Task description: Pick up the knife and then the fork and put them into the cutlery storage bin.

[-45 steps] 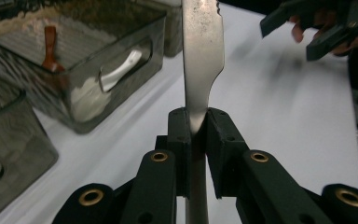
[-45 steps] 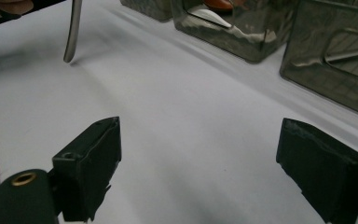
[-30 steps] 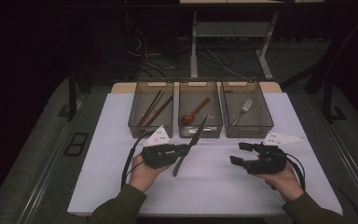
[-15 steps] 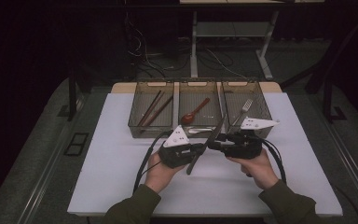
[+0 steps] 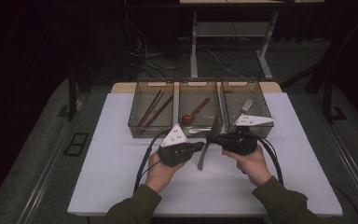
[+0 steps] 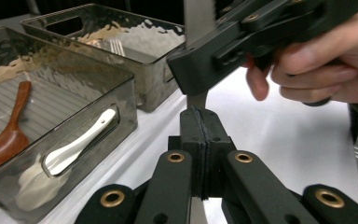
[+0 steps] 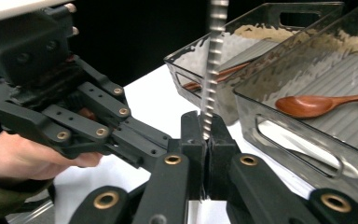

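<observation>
A table knife with a serrated blade [image 5: 202, 161] is held tilted above the white table top [image 5: 112, 158], in front of the trays. My left gripper [image 5: 201, 146] is shut on the knife from the left, its jaws having just tightened. My right gripper [image 5: 213, 138] has just closed on the blade a little higher, from the right. In the left gripper view my pads [image 6: 200, 140] pinch the knife [image 6: 198, 18] just below the right gripper's jaws. The right gripper view shows my jaws [image 7: 206, 140] clamped on the serrated edge [image 7: 214, 51].
Three clear trays stand side by side at the back: the left one [image 5: 135, 122] holds chopsticks [image 5: 151, 109], the middle one a wooden spoon [image 5: 195, 112] and a white spoon [image 5: 198, 131], the right one [image 5: 266, 122] a fork [image 5: 246, 105]. Cables trail from both grippers.
My right gripper has swung left from the right side of the table to the knife and shut on its blade. The left hand shifted right with the knife.
</observation>
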